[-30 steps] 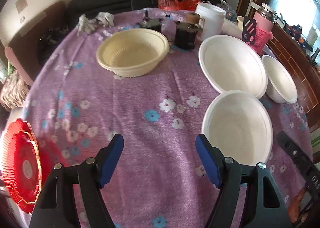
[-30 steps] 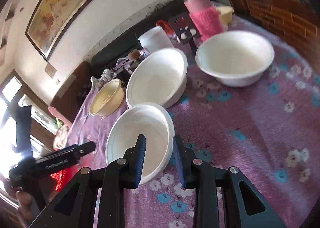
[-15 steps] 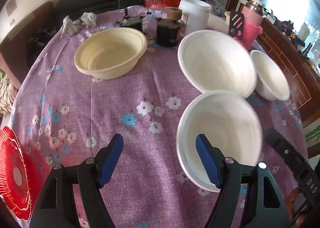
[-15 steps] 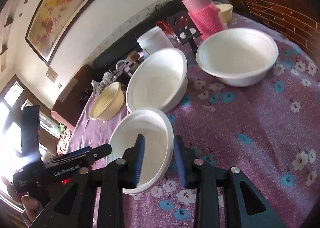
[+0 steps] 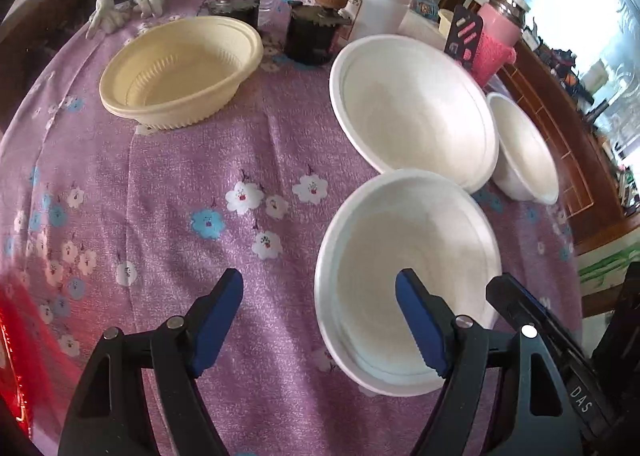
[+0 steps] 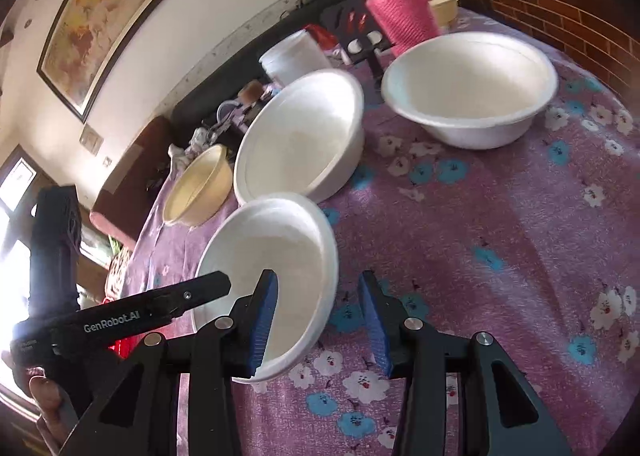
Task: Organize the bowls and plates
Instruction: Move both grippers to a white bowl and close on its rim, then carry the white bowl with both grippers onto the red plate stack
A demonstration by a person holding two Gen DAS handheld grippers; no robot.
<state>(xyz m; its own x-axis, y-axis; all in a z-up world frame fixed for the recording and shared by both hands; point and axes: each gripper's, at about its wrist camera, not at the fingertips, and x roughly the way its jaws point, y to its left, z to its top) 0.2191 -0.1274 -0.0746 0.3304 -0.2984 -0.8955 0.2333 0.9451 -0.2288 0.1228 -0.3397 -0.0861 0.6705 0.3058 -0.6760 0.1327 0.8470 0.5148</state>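
Straddling the near rim of the white foam bowl [image 6: 276,252], which sits on the table [image 6: 500,216] just before a larger white bowl [image 6: 300,136], my right gripper [image 6: 318,320] has its fingers half-parted and not yet gripping, and my left gripper [image 5: 320,320] has its fingers wide and empty; a shallow pinch could tip or crack the rim.

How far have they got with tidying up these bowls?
Barely begun. Nothing looks stacked: the cream bowl, large white bowl, small white bowl and nearest white bowl each sit singly on the tablecloth. In hand: the right gripper straddles the nearest bowl's rim, jaws open; the left gripper is open too. All stacking remains.
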